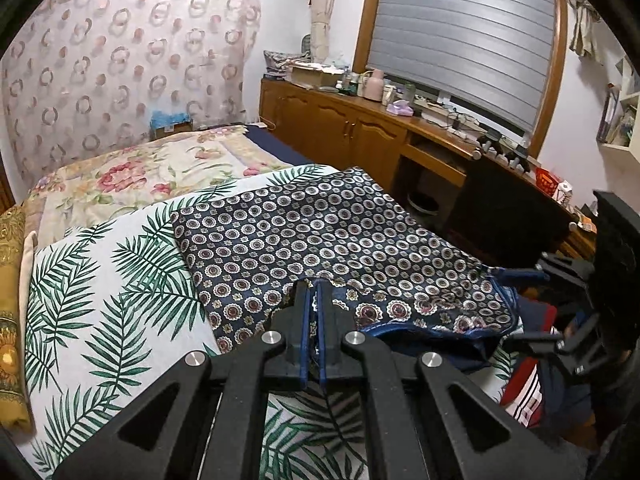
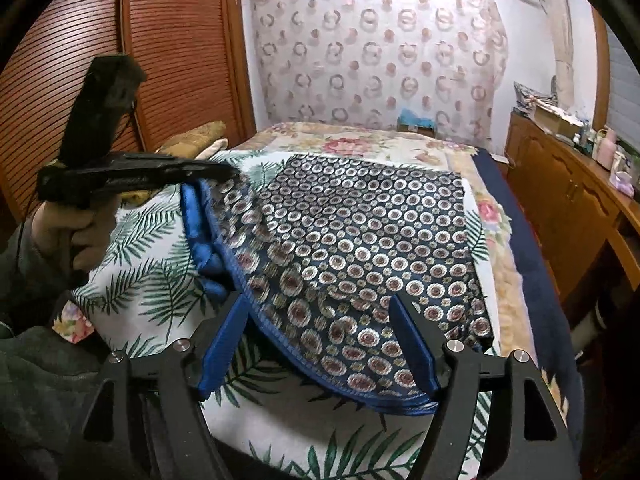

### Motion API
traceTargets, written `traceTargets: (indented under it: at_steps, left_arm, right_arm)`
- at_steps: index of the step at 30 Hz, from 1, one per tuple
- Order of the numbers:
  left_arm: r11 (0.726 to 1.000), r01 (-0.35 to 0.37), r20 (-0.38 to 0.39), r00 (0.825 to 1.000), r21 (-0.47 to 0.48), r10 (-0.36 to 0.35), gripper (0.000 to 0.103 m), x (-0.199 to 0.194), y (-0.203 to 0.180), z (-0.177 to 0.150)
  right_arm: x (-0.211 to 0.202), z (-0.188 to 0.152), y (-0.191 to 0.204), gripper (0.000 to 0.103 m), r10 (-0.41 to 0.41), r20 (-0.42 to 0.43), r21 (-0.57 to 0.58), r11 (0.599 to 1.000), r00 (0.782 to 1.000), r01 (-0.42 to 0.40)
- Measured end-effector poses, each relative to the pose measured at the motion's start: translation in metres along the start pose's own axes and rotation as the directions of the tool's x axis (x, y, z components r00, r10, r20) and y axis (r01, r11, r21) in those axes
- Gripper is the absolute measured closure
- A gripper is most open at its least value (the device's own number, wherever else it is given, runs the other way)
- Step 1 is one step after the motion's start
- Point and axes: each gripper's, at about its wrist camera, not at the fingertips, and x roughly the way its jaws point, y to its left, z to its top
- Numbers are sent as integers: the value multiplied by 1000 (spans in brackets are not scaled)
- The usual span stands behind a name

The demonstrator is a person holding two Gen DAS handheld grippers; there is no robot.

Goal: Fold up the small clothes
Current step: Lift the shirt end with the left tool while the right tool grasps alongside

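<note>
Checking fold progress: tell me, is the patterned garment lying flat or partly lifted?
Partly lifted. The left gripper pinches the patterned garment by its blue-trimmed edge, raising it off the palm-leaf sheet; the rest lies spread.

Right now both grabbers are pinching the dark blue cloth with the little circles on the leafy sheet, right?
Not quite. Only the left gripper is shut on the patterned cloth, lifting its edge. The right gripper is open: in the right wrist view its blue fingers stand wide apart with the cloth's hem between them, not pinched. The cloth does lie on the leafy sheet.
</note>
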Motion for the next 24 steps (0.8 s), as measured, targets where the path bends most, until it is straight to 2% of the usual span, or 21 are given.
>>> traceTargets:
  at_steps: [5,13,22,23,24]
  left_arm:
    - [1000,-8,-11,1000,-19,8,99,9,8,0]
    - [999,-27,-22,999,-26,27,99,14,11,-3]
    - [998,-53,-10,999,-16,53,99,12,10,0]
    - [998,-53,-10,999,-17,53,99,12,12,-1]
    - [998,-55,-11,998,-18,55,99,12,12,-1]
  right_arm:
    - [12,-11,2,28,14,-52,-12,1000,999,-14]
    - [31,-21,-9,28,-27,-122,-4,1000,992,26]
    - [30,-17,-23,29,-65,-107,23,997,992,67]
    - [30,-16,-25,35,-69,-101,25,997,992,72]
    - [30,-15,-29,45,-74,-97,32,996,993,77]
